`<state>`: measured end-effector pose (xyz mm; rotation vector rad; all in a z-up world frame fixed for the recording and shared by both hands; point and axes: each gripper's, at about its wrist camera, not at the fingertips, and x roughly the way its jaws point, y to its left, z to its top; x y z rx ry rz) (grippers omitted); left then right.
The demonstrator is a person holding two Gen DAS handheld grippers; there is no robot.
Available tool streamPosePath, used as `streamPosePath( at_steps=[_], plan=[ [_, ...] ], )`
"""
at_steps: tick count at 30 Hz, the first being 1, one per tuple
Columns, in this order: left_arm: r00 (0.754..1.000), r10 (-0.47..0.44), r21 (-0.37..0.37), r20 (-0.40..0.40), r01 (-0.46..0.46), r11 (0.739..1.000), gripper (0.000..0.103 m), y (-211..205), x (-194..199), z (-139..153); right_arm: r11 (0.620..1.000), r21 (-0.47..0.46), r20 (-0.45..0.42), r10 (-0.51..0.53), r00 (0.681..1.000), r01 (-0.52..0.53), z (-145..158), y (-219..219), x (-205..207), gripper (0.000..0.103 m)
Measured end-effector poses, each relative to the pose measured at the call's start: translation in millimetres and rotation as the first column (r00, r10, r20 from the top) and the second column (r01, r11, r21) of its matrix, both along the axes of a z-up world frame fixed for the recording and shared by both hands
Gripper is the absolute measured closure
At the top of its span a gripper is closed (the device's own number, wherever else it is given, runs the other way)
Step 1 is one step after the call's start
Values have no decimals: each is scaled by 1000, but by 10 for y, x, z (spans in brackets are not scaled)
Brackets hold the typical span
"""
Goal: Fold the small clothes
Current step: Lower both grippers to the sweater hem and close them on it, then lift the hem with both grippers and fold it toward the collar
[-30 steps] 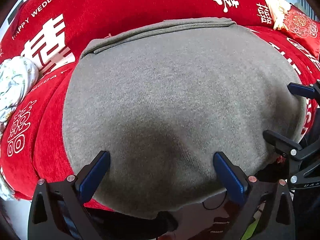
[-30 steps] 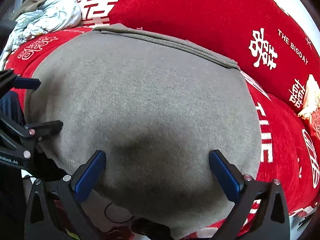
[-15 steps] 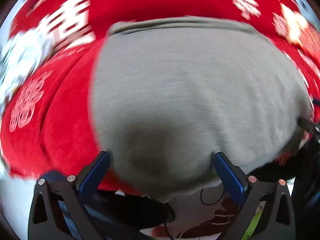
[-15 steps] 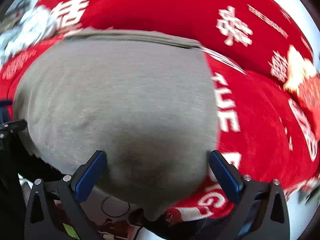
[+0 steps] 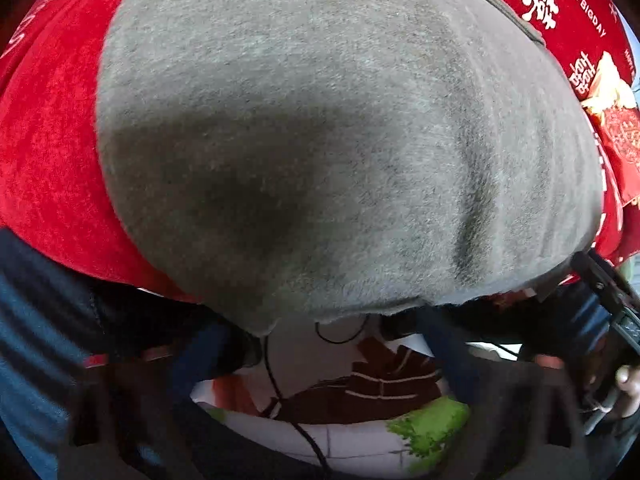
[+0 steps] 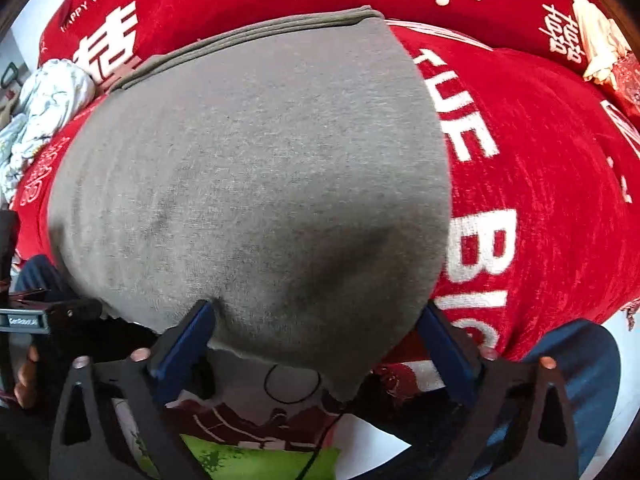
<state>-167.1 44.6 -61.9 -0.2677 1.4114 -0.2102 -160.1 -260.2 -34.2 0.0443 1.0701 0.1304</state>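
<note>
A folded grey knit garment [image 5: 320, 128] lies flat on a red cloth [image 5: 48, 140] with white lettering, its near hem hanging over the front edge. My left gripper [image 5: 320, 348] hovers low over the hem's left part. Its blurred blue fingers [image 5: 200, 352] are closing, with a hem corner hanging between them, untouched. My right gripper [image 6: 316, 336] straddles the right part of the garment [image 6: 248, 168]. Those jaws are closing too, with the hem between the blue pads [image 6: 192, 332] and no pinch on it.
A white flowered heap of cloth [image 6: 48, 100] lies at the far left of the red cloth [image 6: 540, 160]. A cream object [image 6: 596, 48] and a red packet [image 5: 624, 136] sit far right. A person's printed white shirt [image 5: 360, 380] and jeans [image 5: 32, 340] are just below the hem.
Both grippers have dropped closer to the garment's near hem and rolled. Their fingers stand nearer together than before, and the hem now sits between them.
</note>
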Motion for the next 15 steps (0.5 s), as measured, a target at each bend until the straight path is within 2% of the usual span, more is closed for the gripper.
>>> streamPosePath(
  at_steps=[1,2,3,4,5,6,11,15],
  plan=[
    [1000,12,-18,-15,-12,1000,52,33,-9,-19,1000,-10,1,-19,1000,19,6,-27,-14,21],
    [1000,18,-42,-23,-19,999,78,61,-22,-36,999,-12,0,-39,999,39,17,-51,-43,35],
    [999,19,-75,-37,-22,997,88,90,-39,-56,999,0,-2,-36,999,36,35,-86,-66,52],
    [999,23,-100,-42,-27,995,90,118,-57,-52,1000,11,-2,-29,1000,29,45,-124,-78,62],
    [999,24,-109,-27,-27,994,95,132,-78,-15,999,30,-1,-19,1000,19,60,-152,-99,78],
    [1000,20,-112,-8,-21,993,97,130,-101,35,998,57,-3,-7,1000,7,74,-181,-113,85],
    [993,-25,-110,114,37,993,97,104,-242,373,977,212,63,15,998,-28,324,-307,-209,89],
    [973,-30,-122,227,59,991,97,135,-277,711,966,256,119,10,993,-41,577,-361,-249,89]
  ],
)
